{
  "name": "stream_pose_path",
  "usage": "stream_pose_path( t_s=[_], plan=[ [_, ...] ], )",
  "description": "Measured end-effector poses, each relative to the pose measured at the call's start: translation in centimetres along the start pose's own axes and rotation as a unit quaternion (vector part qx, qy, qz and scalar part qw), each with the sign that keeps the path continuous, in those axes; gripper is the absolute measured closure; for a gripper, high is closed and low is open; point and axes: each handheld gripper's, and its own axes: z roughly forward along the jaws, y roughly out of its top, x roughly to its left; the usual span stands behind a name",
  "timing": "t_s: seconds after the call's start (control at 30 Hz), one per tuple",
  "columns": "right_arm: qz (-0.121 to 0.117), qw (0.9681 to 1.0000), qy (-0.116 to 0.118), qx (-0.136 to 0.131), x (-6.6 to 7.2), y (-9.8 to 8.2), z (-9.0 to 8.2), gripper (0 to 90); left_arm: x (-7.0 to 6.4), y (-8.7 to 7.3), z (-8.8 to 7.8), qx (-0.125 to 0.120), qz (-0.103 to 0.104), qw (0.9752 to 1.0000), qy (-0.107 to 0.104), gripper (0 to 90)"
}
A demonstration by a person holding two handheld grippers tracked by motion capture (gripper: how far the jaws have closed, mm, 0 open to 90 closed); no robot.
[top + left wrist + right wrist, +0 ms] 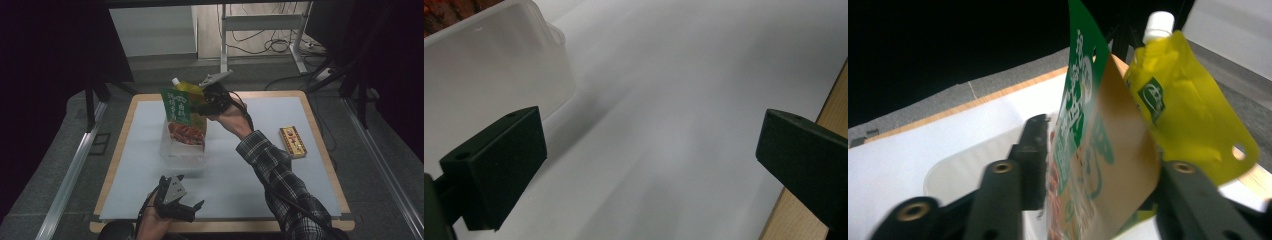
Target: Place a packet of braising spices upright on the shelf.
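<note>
A: Where is the green snack packet [181, 111] now?

B: Centre of the high view, upright, its lower end down inside the clear plastic container [180, 149]. The right hand-held gripper [206, 106] has it pinched; in the right gripper view the jaws sit close on either side of the packet [1083, 150], closed onto it.

A: And the yellow spouted pouch [189, 88]?

B: Just behind the packet, standing in the same container, white cap at the top. In the right gripper view it [1183, 115] fills the upper right, touching or nearly touching the packet; I cannot tell which.

A: The other hand?

B: The left hand-held gripper [187, 205] rests low in the frame near the front edge of the surface [280, 165], jaws spread wide with nothing between them. Its own view shows the container's wall [489, 75] at the upper left.

A: So how far along?

B: I judge the packing is well advanced: pouch in, packet going in but not released. A red-and-yellow box [292, 142] lies at the right, well apart, possibly left to pack.
</note>
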Motion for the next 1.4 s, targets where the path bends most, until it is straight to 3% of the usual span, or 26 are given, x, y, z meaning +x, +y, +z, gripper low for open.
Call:
stream_pose_path(
  t_s=[0.13,0.37,1.17,1.4],
  plan=[
    [0.000,0.9999,-0.013,0.009,-0.1,-0.4,-0.3,45.8,0.0,0.0,0.0,0.001,0.001,1.0000,0.000,0.0],
    [0.000,0.9998,-0.021,0.002,-0.3,-1.0,-1.1,33.3,0.0,0.0,0.1,0.002,0.001,1.0000,0.000,0.0],
    [0.019,0.9994,-0.030,-0.004,-1.0,-4.5,-3.8,17.4,-0.1,0.0,0.2,0.006,0.007,1.0000,-0.001,0.0],
    [0.024,0.9994,-0.025,-0.006,-1.0,-5.6,-4.5,12.4,-0.2,0.0,0.2,0.003,-0.002,1.0000,-0.004,0.0]
  ],
)
